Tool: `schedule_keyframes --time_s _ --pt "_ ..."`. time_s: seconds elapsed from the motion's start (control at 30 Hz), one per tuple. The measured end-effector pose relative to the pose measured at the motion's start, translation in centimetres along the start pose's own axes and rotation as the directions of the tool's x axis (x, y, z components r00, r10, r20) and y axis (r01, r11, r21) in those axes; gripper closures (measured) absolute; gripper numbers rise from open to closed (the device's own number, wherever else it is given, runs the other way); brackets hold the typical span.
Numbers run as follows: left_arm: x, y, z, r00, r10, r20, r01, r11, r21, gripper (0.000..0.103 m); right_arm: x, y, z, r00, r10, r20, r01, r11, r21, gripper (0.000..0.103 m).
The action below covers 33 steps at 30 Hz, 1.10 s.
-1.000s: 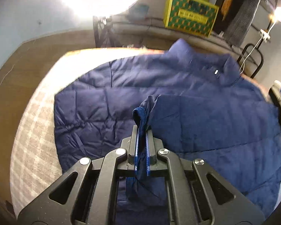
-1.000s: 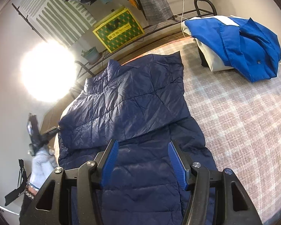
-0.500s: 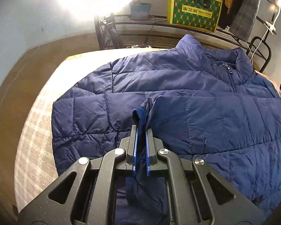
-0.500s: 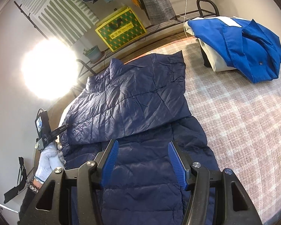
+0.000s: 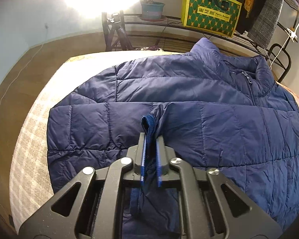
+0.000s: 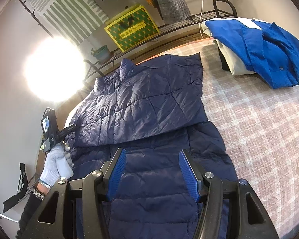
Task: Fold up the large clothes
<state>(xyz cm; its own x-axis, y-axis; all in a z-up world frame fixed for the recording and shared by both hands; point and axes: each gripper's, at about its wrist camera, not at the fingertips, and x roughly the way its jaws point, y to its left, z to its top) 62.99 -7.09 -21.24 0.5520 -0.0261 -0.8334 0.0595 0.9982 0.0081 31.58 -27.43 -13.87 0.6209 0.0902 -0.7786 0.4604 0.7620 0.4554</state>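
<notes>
A navy quilted jacket (image 5: 189,91) lies flat on the bed, collar toward the far rack, one sleeve folded across its chest (image 6: 149,103). My left gripper (image 5: 150,137) hovers low over the jacket's near left side. Its jaws are opening, and the ribbed sleeve cuff (image 5: 148,122) still stands between them, loose on the right side. In the right wrist view a gloved hand (image 6: 57,163) carries that left gripper at the jacket's left edge. My right gripper (image 6: 152,155) hangs open above the jacket's lower body with nothing between its blue pads (image 6: 117,167).
The bed has a plaid cover (image 6: 259,129). A blue and white garment pile (image 6: 259,47) sits at its far right corner. Behind the bed a metal rack carries a yellow-green box (image 5: 209,14) and a plant pot (image 5: 152,10). Clothes hang above it, and a bright lamp glares at the left.
The left gripper has carried the sleeve cuff a little further over the jacket and lower, and its jaws have parted slightly. The right gripper has stayed where it was.
</notes>
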Motion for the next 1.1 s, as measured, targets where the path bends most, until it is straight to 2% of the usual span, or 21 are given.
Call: schedule_keyframes --time_s 0.03,0.1,0.27,0.57,0.7,1.0,1.1 --pt "0.0 0.3 0.0 1.0 0.004 -0.005 -0.004 1.0 -0.006 0.076 0.0 0.1 0.0 1.0 0.001 -0.001 -0.001 1.0 -0.002 0.044" --pt "-0.4 1.0 0.2 1.0 -0.001 -0.003 0.001 1.0 -0.029 0.068 -0.2 0.2 -0.1 1.0 0.004 0.001 -0.004 1.0 -0.008 0.044" --pt "-3.0 2.9 0.3 0.999 -0.019 0.027 0.021 0.997 -0.075 0.068 -0.7 0.2 -0.2 1.0 -0.003 0.013 0.003 1.0 -0.019 0.044" --pt "-12.8 6.0 -2.2 0.99 -0.077 0.118 0.086 0.994 -0.073 0.068 -2.8 0.1 -0.1 0.998 0.007 0.065 -0.005 1.0 -0.03 0.044" --pt "-17.6 7.8 -5.4 0.981 -0.117 0.152 0.131 0.988 -0.082 0.051 -4.0 0.3 -0.2 0.994 -0.021 0.111 0.029 0.997 -0.07 0.044" --pt "-24.3 13.0 -15.4 0.965 -0.231 0.122 0.247 0.96 -0.133 0.048 -6.4 -1.3 -2.0 0.976 -0.084 0.199 0.122 0.975 -0.185 0.044" --pt "-25.7 14.4 -18.7 0.962 -0.246 0.115 0.261 0.955 -0.14 0.048 -7.3 -2.2 -2.9 0.959 -0.129 0.254 0.184 0.961 -0.206 0.044"
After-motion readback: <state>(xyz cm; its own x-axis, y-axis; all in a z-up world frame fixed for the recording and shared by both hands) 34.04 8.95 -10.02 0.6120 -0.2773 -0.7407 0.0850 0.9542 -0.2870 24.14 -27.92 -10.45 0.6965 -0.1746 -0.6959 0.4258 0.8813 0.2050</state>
